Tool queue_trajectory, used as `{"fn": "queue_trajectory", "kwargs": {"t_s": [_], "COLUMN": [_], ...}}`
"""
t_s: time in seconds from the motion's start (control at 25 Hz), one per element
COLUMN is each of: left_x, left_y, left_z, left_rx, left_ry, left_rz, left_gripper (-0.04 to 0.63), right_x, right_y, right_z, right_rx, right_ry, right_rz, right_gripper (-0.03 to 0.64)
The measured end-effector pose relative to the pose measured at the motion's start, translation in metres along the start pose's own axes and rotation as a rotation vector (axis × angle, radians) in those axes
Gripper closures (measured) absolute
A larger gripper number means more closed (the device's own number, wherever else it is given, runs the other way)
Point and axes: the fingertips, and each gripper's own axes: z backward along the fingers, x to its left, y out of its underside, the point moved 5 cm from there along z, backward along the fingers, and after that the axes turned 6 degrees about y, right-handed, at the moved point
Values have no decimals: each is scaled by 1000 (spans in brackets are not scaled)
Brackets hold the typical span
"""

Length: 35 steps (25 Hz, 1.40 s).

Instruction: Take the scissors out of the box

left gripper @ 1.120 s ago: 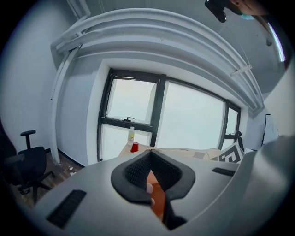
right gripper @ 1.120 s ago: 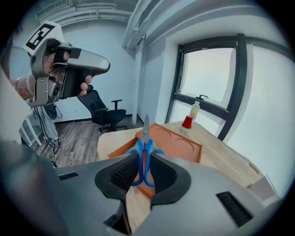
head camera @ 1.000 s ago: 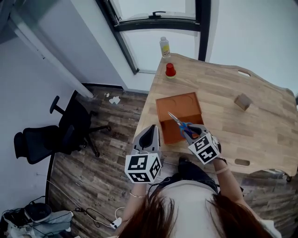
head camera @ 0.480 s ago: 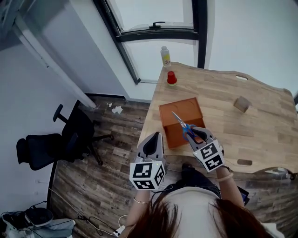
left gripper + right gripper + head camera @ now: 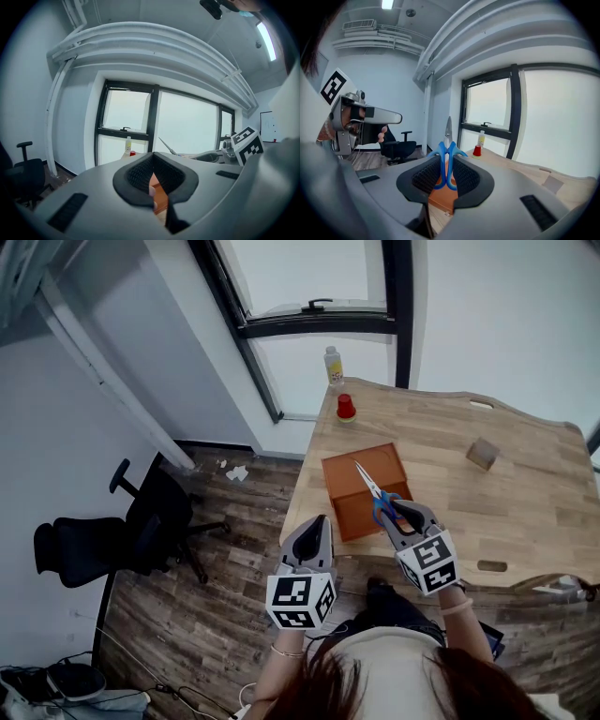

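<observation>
An open orange box (image 5: 361, 479) stands near the left front edge of the wooden table (image 5: 506, 502). My right gripper (image 5: 397, 513) is shut on the blue handles of the scissors (image 5: 374, 489) and holds them above the box's front part. Their closed blades point up and away from me. In the right gripper view the scissors (image 5: 447, 152) stand upright between the pads, with the box (image 5: 442, 199) below. My left gripper (image 5: 318, 521) hovers beside the table's left edge, jaws together and empty. In the left gripper view the box (image 5: 160, 197) shows through the narrow slit.
A red cup (image 5: 346, 407) and a small bottle (image 5: 334, 365) stand at the table's far left corner, by the window. A small wooden block (image 5: 483, 454) lies at the far right. A black office chair (image 5: 112, 531) stands on the floor to the left.
The right gripper has risen with the scissors, lifting them clear above the box. The left gripper has drifted a little up and forward beside the table edge.
</observation>
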Motion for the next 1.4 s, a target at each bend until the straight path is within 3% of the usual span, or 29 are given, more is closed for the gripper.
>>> {"fn": "queue_trajectory", "kwargs": {"t_s": [0.44, 0.92, 1.4], "left_x": [-13, -20, -49], "left_y": [5, 2, -4], "left_z": [29, 29, 6], "left_rx": [-7, -14, -4], "left_ry": [39, 37, 7], "left_rz": [-13, -27, -22], "left_gripper": [577, 577, 577], "right_x": [16, 11, -25], "right_y": [-19, -28, -28], "right_z": [35, 43, 64], "right_rx": [-127, -160, -183], "right_ry": [4, 12, -7], "right_rz": [-20, -8, -36], "right_gripper": [506, 506, 506]}}
